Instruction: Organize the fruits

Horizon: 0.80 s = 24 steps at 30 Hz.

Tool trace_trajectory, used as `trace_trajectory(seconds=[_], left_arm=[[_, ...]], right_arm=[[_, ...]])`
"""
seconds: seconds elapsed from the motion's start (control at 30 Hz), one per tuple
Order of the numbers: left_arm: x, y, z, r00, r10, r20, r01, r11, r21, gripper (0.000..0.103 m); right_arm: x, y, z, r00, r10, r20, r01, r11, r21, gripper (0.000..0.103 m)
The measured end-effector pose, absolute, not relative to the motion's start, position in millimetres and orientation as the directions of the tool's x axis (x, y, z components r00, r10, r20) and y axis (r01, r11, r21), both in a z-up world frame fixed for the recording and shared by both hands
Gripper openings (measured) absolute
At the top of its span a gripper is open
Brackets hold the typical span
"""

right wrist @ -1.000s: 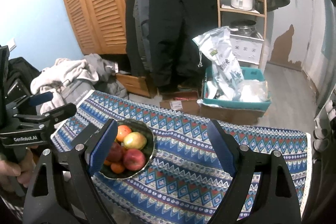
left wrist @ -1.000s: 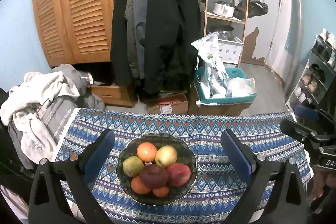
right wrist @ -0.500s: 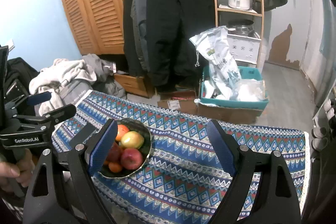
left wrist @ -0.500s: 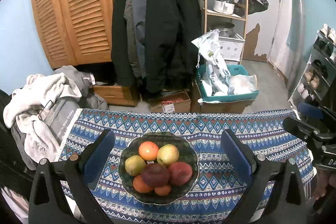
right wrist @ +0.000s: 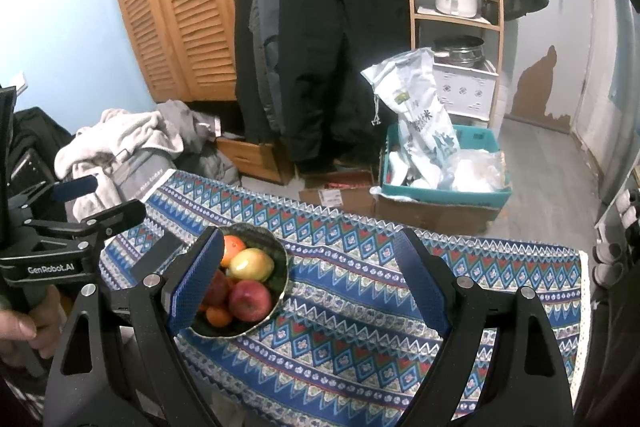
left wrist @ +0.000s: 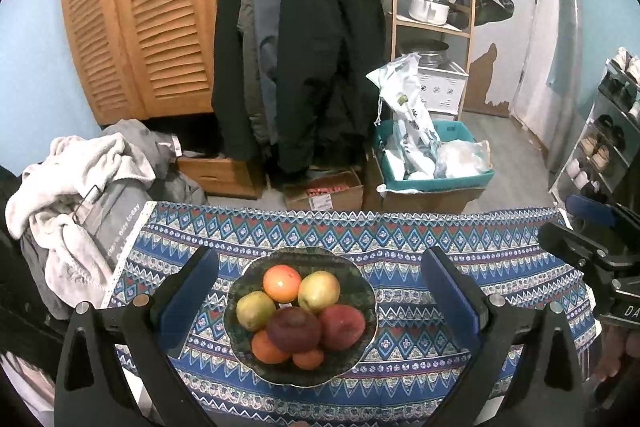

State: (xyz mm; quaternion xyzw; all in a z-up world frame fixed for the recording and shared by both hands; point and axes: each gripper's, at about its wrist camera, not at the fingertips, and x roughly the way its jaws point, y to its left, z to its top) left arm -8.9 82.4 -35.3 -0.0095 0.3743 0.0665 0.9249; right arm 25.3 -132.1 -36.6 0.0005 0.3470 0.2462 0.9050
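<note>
A dark glass bowl stands on a blue patterned tablecloth and holds several fruits: an orange, a yellow-green apple, a green pear-like fruit, a dark red apple, a red apple and small oranges. My left gripper is open and empty, hovering over the bowl. My right gripper is open and empty, to the right of the bowl. Its left finger hides part of the fruit.
The left gripper's body shows at the left of the right wrist view; the right gripper's body at the right of the left. Beyond the table stand hanging coats, a clothes pile, a teal crate and cardboard boxes.
Both grippers have drifted slightly, so the bowl sits a little lower and more central in the views. Both stay open. The fruit has not moved.
</note>
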Motion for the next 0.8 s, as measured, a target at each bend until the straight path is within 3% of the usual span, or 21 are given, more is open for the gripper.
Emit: trace_trajectory(seconds=[0.8], left_arm=[[-7.9,80.5,-37.4,0.702,0.135,-0.699,-0.136,0.989,0.054,0.102]], right_arm=[[25.1,-132.9,-35.6,0.636,0.446,-0.630,-0.448,0.878,0.169,0.086]])
